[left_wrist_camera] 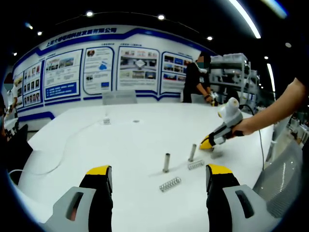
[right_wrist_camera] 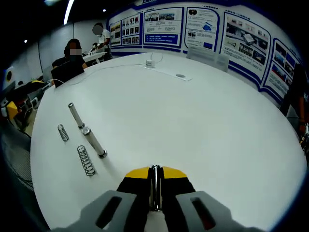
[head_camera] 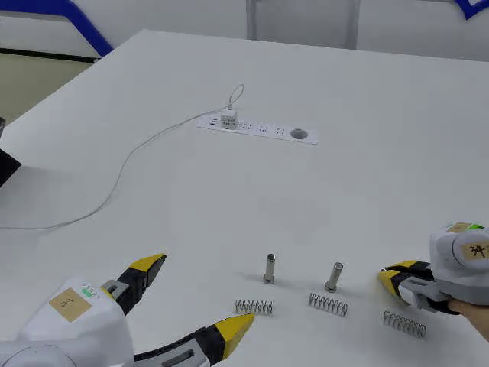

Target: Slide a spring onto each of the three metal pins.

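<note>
Two metal pins stand upright on the white table, one (head_camera: 270, 267) to the left of the other (head_camera: 335, 276). Three springs lie in front of them: left (head_camera: 254, 306), middle (head_camera: 328, 304), right (head_camera: 404, 323). My left gripper (head_camera: 191, 298) is open at the near left, with the left spring just off its right fingertip. My right gripper (head_camera: 391, 277) is shut on a third metal pin (right_wrist_camera: 154, 186), right of the standing pins and just above the right spring. The left gripper view shows both pins (left_wrist_camera: 166, 163) (left_wrist_camera: 192, 152) and the left spring (left_wrist_camera: 170, 184) ahead of its open jaws.
A white power strip (head_camera: 256, 128) with a plugged-in charger (head_camera: 228, 118) lies farther back, and its cable (head_camera: 122, 172) trails off to the left. A dark object (head_camera: 6, 164) sits at the left table edge. People stand in the background of the gripper views.
</note>
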The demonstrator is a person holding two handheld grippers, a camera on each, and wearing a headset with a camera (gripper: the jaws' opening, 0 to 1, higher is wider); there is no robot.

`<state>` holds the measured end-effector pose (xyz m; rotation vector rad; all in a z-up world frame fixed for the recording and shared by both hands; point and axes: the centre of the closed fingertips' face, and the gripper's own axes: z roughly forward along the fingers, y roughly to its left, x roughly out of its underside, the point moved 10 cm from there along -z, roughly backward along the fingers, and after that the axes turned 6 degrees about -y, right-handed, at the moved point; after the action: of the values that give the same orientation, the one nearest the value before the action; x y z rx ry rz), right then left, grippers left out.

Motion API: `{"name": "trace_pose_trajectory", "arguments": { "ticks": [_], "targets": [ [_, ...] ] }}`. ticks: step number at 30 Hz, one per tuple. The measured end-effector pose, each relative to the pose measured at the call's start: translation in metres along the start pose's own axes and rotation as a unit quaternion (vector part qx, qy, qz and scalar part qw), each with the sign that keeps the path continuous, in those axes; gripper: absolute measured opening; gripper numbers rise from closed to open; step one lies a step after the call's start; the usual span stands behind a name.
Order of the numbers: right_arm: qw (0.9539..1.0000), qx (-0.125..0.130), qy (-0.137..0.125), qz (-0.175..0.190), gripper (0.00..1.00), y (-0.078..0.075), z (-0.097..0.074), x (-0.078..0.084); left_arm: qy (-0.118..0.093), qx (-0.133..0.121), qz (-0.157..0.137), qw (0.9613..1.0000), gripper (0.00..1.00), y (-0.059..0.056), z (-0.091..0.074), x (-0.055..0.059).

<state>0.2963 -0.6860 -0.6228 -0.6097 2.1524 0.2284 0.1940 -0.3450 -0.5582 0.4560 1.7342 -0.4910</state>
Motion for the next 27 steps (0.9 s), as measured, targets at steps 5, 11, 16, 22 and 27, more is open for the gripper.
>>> {"name": "trace_pose_trajectory", "arguments": {
  "ticks": [5, 11, 16, 22, 27],
  "targets": [
    [0.9999, 0.005, -0.009, 0.006, 0.09, -0.002, -0.006, -0.002, -0.002, 0.002, 0.0, 1.0, 0.81, -0.001, 0.0, 0.0],
    [0.9998, 0.008, -0.019, 0.007, 0.09, -0.002, -0.014, -0.005, -0.001, 0.005, 0.001, 1.0, 0.81, -0.001, 0.0, 0.0],
    [0.9996, 0.01, -0.027, 0.006, 0.09, -0.002, -0.021, -0.007, -0.001, 0.007, 0.002, 1.0, 0.81, -0.002, 0.0, -0.001],
    [0.9988, 0.007, -0.048, 0.009, 0.09, 0.0, -0.029, -0.008, 0.001, 0.006, 0.002, 1.0, 0.81, -0.002, 0.0, 0.0],
    [0.9988, 0.009, -0.048, 0.003, 0.09, 0.002, -0.033, -0.008, 0.0, 0.005, -0.002, 1.0, 0.81, -0.002, 0.0, 0.0]
  ]
}}
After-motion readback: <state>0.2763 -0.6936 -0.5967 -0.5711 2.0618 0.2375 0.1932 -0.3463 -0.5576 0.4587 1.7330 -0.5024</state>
